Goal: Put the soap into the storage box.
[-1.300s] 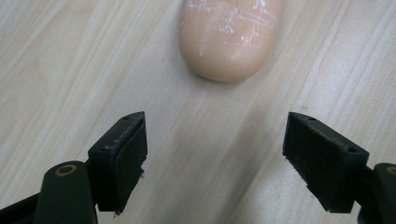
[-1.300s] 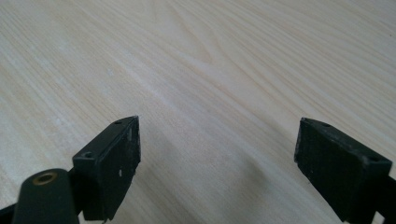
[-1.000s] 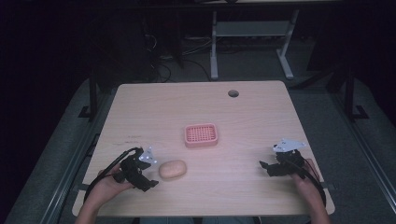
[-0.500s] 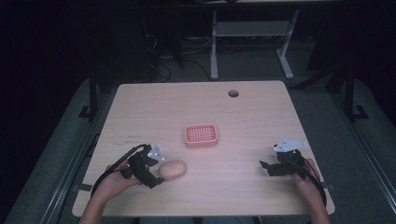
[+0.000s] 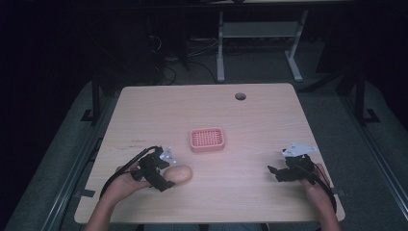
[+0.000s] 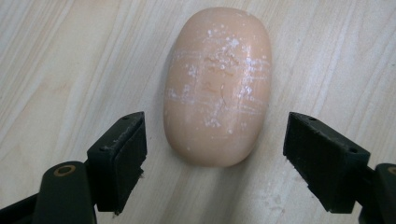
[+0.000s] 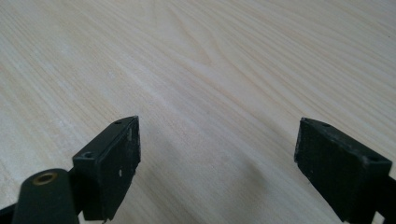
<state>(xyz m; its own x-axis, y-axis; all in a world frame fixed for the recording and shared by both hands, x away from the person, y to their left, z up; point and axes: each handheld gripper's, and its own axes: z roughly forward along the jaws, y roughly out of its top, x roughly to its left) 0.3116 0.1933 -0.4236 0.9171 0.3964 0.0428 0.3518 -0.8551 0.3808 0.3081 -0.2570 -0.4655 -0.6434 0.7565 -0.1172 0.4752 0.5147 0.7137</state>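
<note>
A tan oval soap bar (image 5: 178, 173) lies on the wooden table (image 5: 250, 120) near the front left. In the left gripper view the soap bar (image 6: 218, 84) has whitish scuffs and lies lengthwise just ahead of the jaws. My left gripper (image 5: 164, 177) is open, its jaws standing on either side of the bar's near end without touching it (image 6: 215, 158). A pink perforated soap dish (image 5: 207, 139) sits at the table's middle. My right gripper (image 5: 273, 172) rests open at the front right, over bare wood (image 7: 217, 158).
A round cable hole (image 5: 240, 96) is in the table near its far edge. Beyond the table stand desk legs (image 5: 220, 48) and cables on a dark floor. The table's front edge lies close behind both hands.
My left gripper has moved right toward the soap bar, so its jaws now flank the bar's near end. The right gripper has stayed put.
</note>
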